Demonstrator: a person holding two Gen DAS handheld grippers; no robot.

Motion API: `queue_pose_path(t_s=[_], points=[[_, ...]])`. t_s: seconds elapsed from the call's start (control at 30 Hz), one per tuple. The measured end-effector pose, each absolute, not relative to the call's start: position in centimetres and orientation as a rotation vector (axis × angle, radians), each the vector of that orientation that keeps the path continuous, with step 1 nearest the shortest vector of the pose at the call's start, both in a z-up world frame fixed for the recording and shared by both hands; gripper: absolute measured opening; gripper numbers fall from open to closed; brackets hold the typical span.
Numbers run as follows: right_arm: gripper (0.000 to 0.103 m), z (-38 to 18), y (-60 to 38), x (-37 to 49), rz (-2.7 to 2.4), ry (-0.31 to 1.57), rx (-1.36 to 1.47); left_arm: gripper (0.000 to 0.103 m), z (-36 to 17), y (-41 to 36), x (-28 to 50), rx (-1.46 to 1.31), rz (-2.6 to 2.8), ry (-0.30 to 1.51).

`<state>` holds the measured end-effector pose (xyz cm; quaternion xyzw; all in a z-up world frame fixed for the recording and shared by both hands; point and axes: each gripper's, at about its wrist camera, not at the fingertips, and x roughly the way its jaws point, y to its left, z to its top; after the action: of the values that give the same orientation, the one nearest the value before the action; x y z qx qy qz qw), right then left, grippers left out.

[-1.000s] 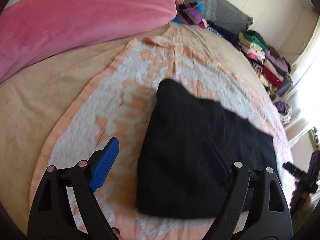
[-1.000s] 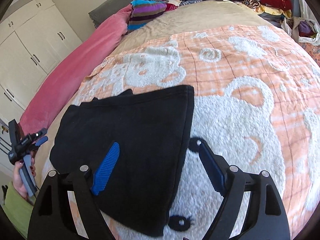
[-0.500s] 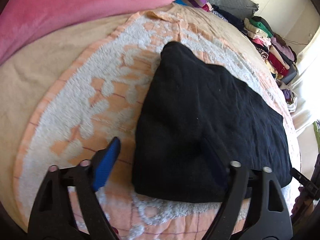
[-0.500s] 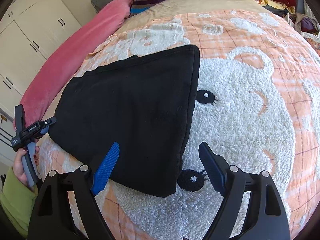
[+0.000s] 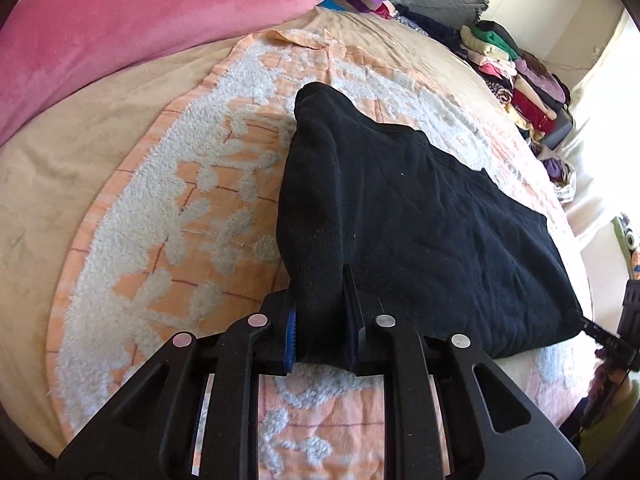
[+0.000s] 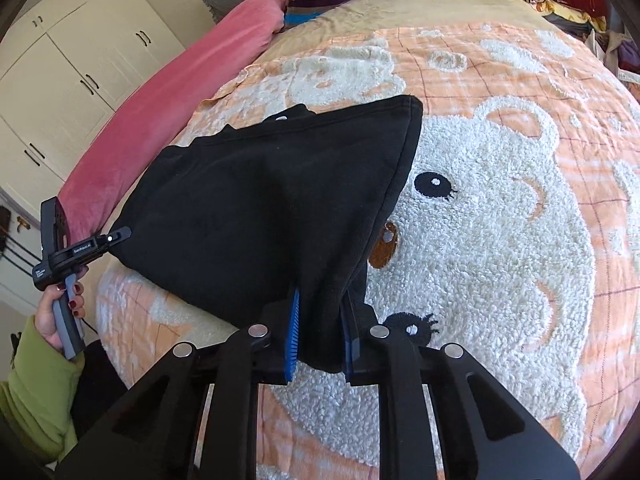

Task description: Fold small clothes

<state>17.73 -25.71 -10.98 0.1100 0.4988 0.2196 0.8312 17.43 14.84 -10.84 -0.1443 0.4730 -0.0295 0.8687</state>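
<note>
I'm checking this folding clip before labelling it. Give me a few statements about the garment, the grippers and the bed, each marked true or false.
1. Both grippers are clamped on the black garment. True: the left gripper and right gripper each pinch a near corner.
2. The garment lies on a bare wooden table. False: it lies on an orange and white bear blanket.
3. A pink bolster runs along the bed's far side. True.
4. The garment is white. False: it is black.
5. The person's sleeve is green. True.
</note>
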Motion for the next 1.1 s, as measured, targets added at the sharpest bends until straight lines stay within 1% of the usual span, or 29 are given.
queue_pose_path(t_s=[0.1,0.17,0.2,0.23,0.27,0.3,0.37,0.5,0.53,0.57,0.6,0.67,0.7,0.73,0.77,0.8,0.87,0.93,1.03,1.1], points=[[0.016,-12.2,-25.5,17.9,0.441,1.098,0.215,0.014,-12.0,15.0,17.7,-0.297,-0.042,1.023],[0.018,-12.8,-25.7,17.9,0.432,1.113,0.222,0.019,-12.3,15.3,17.7,-0.310,-0.033,1.030],[0.023,-12.8,-25.9,18.0,0.423,1.113,0.226,0.022,-12.3,15.5,17.6,-0.310,-0.027,1.027],[0.026,-12.8,-26.1,18.0,0.410,1.113,0.232,0.024,-12.4,15.6,17.6,-0.312,-0.026,1.027],[0.033,-12.8,-26.3,18.2,0.404,1.112,0.235,0.024,-12.3,15.7,17.5,-0.316,-0.027,1.026],[0.036,-12.7,-26.4,18.2,0.395,1.109,0.235,0.025,-12.2,15.7,17.5,-0.316,-0.023,1.025],[0.039,-12.6,-26.5,18.2,0.385,1.106,0.233,0.025,-12.0,15.6,17.2,-0.312,-0.020,1.024],[0.049,-11.6,-26.4,18.1,0.359,1.075,0.209,0.025,-11.1,15.7,16.7,-0.304,-0.002,1.018],[0.052,-11.2,-26.5,18.0,0.359,1.058,0.210,0.025,-10.9,15.7,16.6,-0.302,0.003,1.013],[0.058,-10.8,-26.5,17.8,0.358,1.042,0.212,0.025,-10.4,15.8,16.4,-0.290,0.012,1.005],[0.062,-10.4,-26.6,17.7,0.358,1.029,0.209,0.025,-10.0,15.8,16.3,-0.278,0.019,1.000],[0.063,-9.4,-26.5,17.4,0.359,0.988,0.199,0.026,-9.0,15.7,15.9,-0.256,0.030,0.984],[0.066,-8.8,-26.4,17.2,0.363,0.966,0.194,0.026,-8.6,15.7,15.8,-0.248,0.032,0.975],[0.070,-8.3,-26.3,17.1,0.364,0.948,0.191,0.029,-8.1,15.6,15.7,-0.237,0.033,0.966],[0.078,-7.7,-26.2,16.9,0.365,0.922,0.192,0.032,-7.5,15.4,15.4,-0.222,0.036,0.954],[0.080,-7.3,-26.2,16.8,0.371,0.908,0.194,0.035,-7.2,15.2,15.3,-0.213,0.037,0.947],[0.081,-6.3,-25.9,16.6,0.387,0.878,0.194,0.036,-6.4,14.9,15.1,-0.195,0.035,0.932],[0.084,-5.4,-25.8,16.4,0.398,0.851,0.194,0.040,-5.6,14.4,15.0,-0.171,0.035,0.918],[0.085,-4.2,-25.3,16.0,0.414,0.813,0.195,0.043,-4.7,14.0,14.6,-0.143,0.030,0.898],[0.089,-3.4,-25.1,15.7,0.422,0.790,0.199,0.046,-4.2,13.7,14.5,-0.128,0.031,0.889]])
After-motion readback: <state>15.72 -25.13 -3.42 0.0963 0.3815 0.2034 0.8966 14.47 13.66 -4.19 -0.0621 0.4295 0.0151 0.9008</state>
